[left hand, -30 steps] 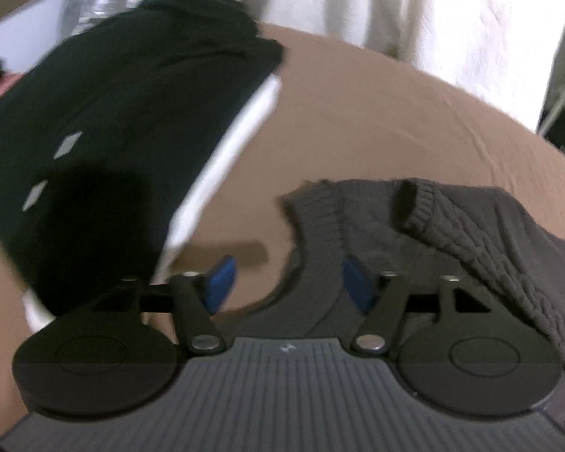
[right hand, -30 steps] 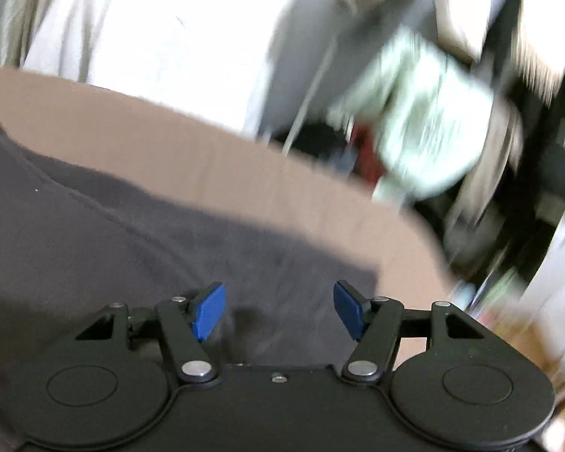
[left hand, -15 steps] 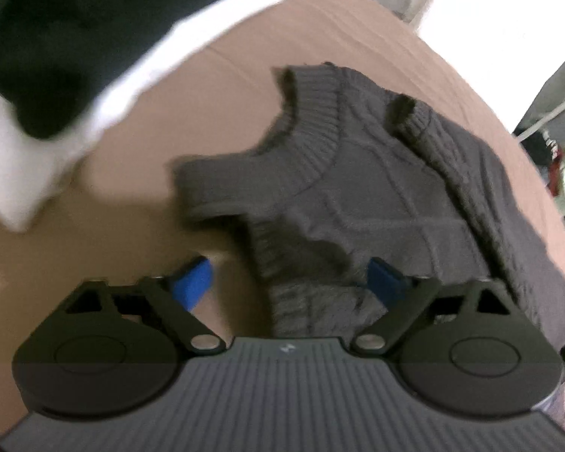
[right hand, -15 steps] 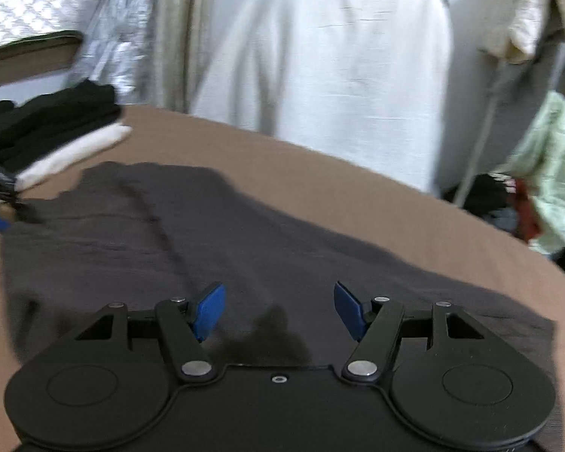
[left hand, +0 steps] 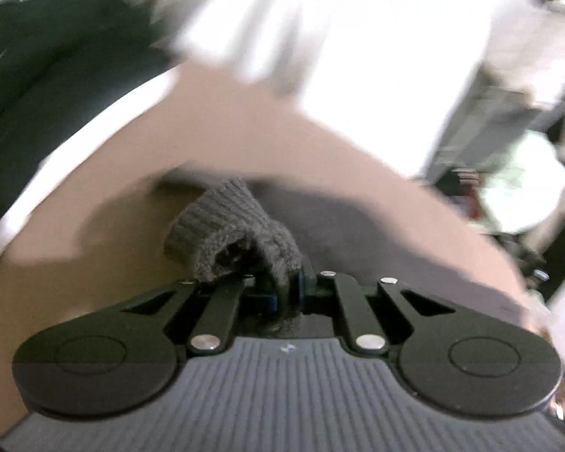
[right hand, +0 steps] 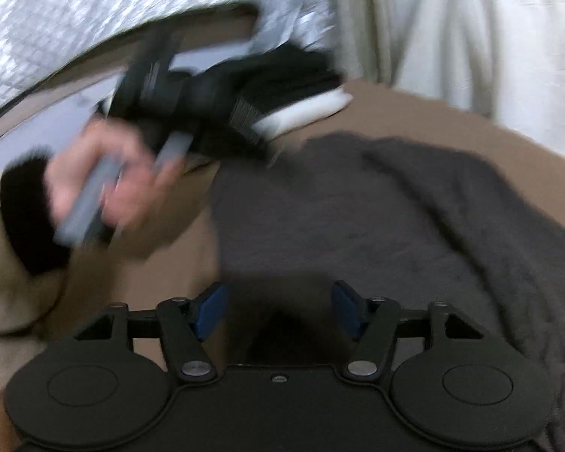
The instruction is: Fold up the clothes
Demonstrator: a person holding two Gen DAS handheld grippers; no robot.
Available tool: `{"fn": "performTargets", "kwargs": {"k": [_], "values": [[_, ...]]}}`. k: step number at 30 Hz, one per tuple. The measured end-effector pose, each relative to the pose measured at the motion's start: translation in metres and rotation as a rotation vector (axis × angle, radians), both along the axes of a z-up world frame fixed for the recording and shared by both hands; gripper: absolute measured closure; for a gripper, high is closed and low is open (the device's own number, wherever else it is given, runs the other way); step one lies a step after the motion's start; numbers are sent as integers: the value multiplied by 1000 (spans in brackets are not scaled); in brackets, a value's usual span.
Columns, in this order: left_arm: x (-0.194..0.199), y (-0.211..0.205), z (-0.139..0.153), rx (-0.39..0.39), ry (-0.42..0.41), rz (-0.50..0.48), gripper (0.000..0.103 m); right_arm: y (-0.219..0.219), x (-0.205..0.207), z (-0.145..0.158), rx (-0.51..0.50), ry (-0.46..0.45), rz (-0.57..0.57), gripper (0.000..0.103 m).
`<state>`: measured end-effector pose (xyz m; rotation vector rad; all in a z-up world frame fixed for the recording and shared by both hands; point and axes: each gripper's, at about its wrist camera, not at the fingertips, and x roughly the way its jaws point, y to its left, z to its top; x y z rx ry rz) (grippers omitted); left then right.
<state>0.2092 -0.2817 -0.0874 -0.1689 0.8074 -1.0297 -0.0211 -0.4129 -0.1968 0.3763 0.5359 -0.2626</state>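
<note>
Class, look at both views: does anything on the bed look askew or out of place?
Yes. The grey knitted sweater lies rumpled, one sleeve flopped across its body. The left hand-held gripper has bunched up a ribbed edge.

dark grey knit sweater (right hand: 358,218), spread flat, ribbed edge bunched

One grey sweater (right hand: 339,218), one stack of folded clothes (right hand: 293,86), two grippers (left hand: 287,293) (right hand: 278,309)

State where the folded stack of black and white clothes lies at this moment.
In the right wrist view, the folded stack lies at the far left of the brown surface, just beyond the grey sweater and behind the person's hand.
</note>
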Motion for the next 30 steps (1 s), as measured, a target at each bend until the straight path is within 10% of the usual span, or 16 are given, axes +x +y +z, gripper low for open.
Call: {"fn": "performTargets", "kwargs": {"k": [6, 12, 17, 23, 27, 30], "values": [[-98, -67, 31, -84, -21, -318, 94, -23, -24, -3, 130, -63, -78, 37], [-149, -128, -44, 276, 78, -445, 73, -77, -112, -21, 243, -112, -430, 37], [-164, -106, -17, 217, -58, -590, 42, -63, -126, -32, 274, -59, -471, 37], [-154, -54, 17, 82, -63, -805, 35, -45, -103, -18, 226, 9, -297, 37], [-121, -37, 30, 142, -171, -662, 35, -25, -86, -2, 149, 49, -209, 37], [-74, -24, 21, 137, -48, -517, 35, -8, -74, 3, 74, 96, -149, 37]]}}
